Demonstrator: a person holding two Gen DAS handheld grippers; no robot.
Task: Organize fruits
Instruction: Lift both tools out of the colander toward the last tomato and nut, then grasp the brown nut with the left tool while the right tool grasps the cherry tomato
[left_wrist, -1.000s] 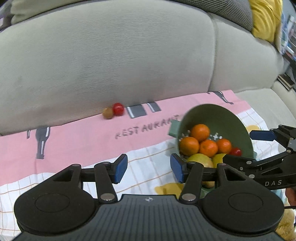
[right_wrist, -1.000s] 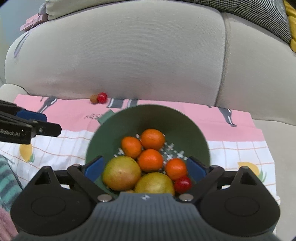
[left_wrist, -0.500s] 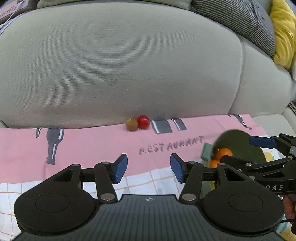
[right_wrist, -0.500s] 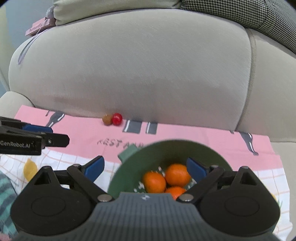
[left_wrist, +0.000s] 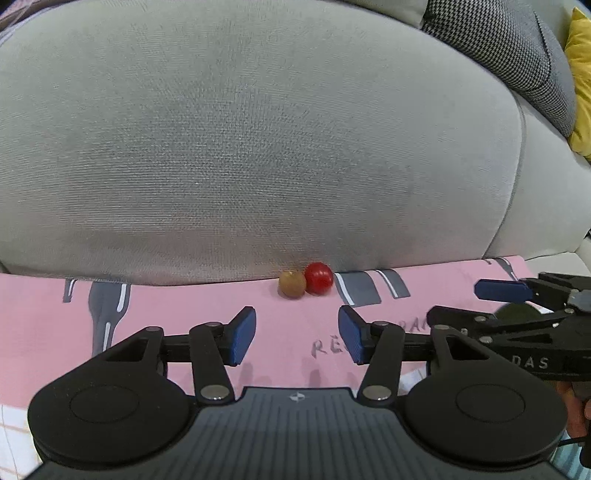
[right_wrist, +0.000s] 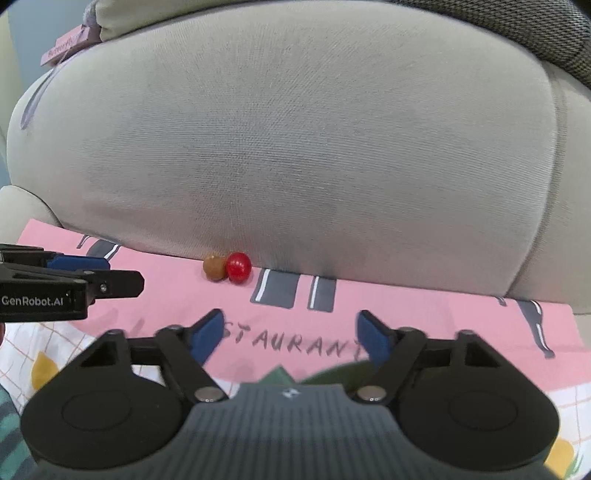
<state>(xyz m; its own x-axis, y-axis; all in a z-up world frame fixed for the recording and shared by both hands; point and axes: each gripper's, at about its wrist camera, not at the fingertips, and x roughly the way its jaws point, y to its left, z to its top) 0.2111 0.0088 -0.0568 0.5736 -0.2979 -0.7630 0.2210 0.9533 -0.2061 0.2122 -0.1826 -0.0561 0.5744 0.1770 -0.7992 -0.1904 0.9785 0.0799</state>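
Both tongs, left (left_wrist: 296, 339) and right (right_wrist: 289, 335), are gaping wide, empty. Round red fruit (left_wrist: 318, 278) is touching brown fruit (left_wrist: 292, 283) against the cushion (left_wrist: 258, 129); neither shows a long axis.

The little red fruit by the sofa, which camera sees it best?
The left wrist view: the red fruit sits ahead of the open left gripper, touching the brown fruit. The right wrist view shows the red fruit whole too, but off to the left.

A grey sofa back cushion (left_wrist: 258, 147) rises behind a pink printed cloth (left_wrist: 166, 317).
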